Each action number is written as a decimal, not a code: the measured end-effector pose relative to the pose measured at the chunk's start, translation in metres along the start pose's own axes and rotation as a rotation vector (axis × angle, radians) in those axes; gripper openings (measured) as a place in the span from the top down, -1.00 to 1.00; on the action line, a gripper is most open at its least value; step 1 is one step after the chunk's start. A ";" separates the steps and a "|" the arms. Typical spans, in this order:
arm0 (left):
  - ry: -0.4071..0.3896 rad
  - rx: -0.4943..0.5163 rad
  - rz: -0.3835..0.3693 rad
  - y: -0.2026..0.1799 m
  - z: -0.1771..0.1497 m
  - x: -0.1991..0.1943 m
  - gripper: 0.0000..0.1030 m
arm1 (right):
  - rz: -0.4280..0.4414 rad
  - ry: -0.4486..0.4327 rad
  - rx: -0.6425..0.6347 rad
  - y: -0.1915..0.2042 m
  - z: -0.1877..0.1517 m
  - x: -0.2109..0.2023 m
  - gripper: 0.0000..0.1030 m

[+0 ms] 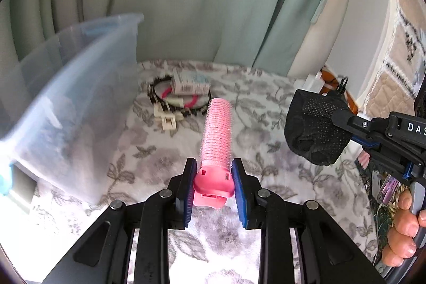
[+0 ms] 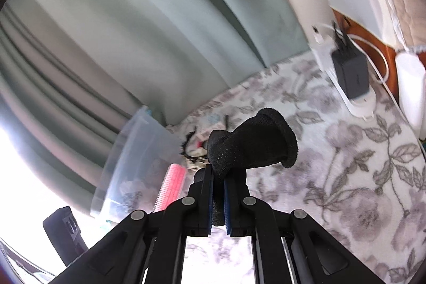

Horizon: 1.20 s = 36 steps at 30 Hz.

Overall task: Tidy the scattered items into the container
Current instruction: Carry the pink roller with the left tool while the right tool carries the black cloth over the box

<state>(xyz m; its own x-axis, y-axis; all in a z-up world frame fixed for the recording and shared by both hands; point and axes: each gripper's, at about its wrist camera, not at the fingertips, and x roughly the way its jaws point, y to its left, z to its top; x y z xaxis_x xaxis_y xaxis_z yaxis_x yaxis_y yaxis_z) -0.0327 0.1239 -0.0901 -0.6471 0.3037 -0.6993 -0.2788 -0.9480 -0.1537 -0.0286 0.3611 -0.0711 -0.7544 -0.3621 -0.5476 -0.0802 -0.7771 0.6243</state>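
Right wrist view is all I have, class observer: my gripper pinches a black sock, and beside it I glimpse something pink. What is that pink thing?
Observer: A pink hair roller, clamped at its cap end by the left gripper.
Operator: What still lies loose on the floral blanket?
Observer: A small white box resting on hair bands, with a cream clip beside them, all near the clear container.
Operator: Is my sock over the container?
Observer: No; the black sock in the right gripper hangs right of the roller, the container far left.
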 end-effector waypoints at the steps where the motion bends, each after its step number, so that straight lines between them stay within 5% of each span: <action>1: -0.017 -0.006 -0.001 0.002 0.002 -0.007 0.46 | 0.005 -0.006 -0.013 0.008 0.000 -0.003 0.86; 23: -0.304 -0.191 0.026 0.079 0.028 -0.122 0.46 | 0.109 -0.108 -0.257 0.148 -0.012 -0.059 0.86; 36: -0.352 -0.300 0.043 0.137 0.025 -0.133 0.46 | 0.161 -0.054 -0.396 0.222 -0.027 -0.033 0.86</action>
<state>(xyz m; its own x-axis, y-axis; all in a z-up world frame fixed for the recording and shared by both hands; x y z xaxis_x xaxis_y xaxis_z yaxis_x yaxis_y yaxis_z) -0.0027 -0.0445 -0.0001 -0.8697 0.2285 -0.4375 -0.0628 -0.9304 -0.3612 -0.0037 0.1870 0.0708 -0.7705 -0.4756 -0.4245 0.2899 -0.8544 0.4312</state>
